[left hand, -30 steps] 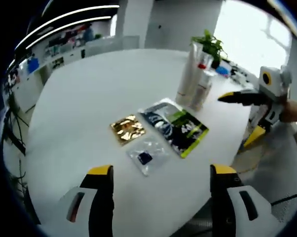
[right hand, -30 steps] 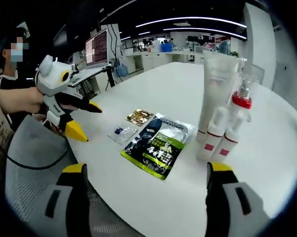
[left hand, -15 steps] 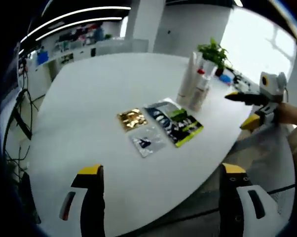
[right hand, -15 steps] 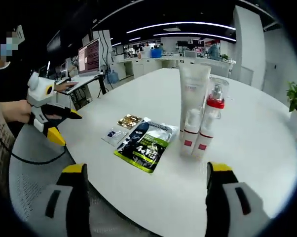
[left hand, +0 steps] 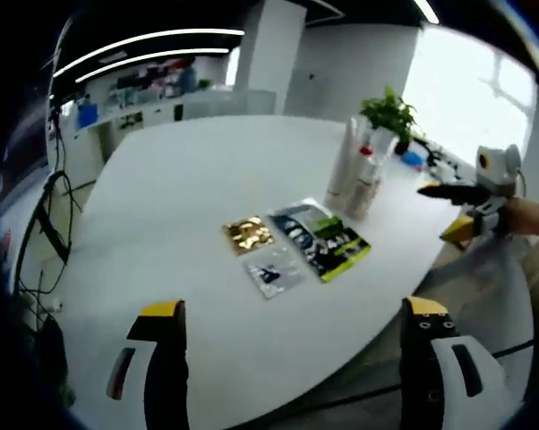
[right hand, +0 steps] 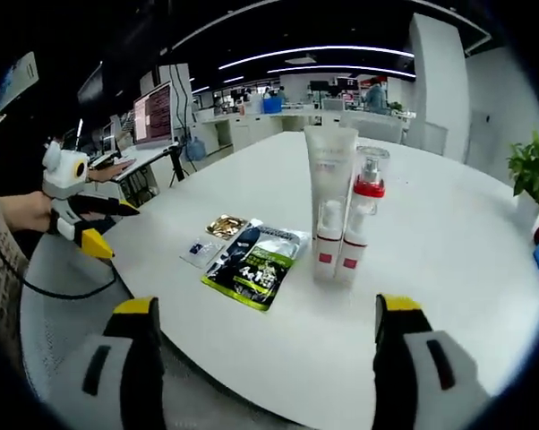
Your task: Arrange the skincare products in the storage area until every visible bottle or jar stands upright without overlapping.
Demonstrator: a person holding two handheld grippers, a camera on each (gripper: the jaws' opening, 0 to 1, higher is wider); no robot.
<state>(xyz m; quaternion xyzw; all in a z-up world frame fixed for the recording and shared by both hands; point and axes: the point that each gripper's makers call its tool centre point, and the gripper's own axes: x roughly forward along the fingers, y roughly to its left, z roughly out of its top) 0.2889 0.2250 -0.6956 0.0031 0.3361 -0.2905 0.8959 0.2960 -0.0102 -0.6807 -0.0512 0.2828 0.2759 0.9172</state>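
Right gripper view shows your white bench [right hand: 449, 242] carrying upright skincare bottles [right hand: 341, 215] clustered beside a flat green-black pouch [right hand: 252, 266], gold sachet [right hand: 223, 225] and clear sachet [right hand: 201, 251]. Your right gripper [right hand: 265, 358] and left gripper [left hand: 287, 358] stay released, off the bench.

Two hand-held grippers, the left gripper [left hand: 287, 358] and right gripper [right hand: 260, 354], share white bodies, black jaws capped in yellow and slim dark slots along each jaw.
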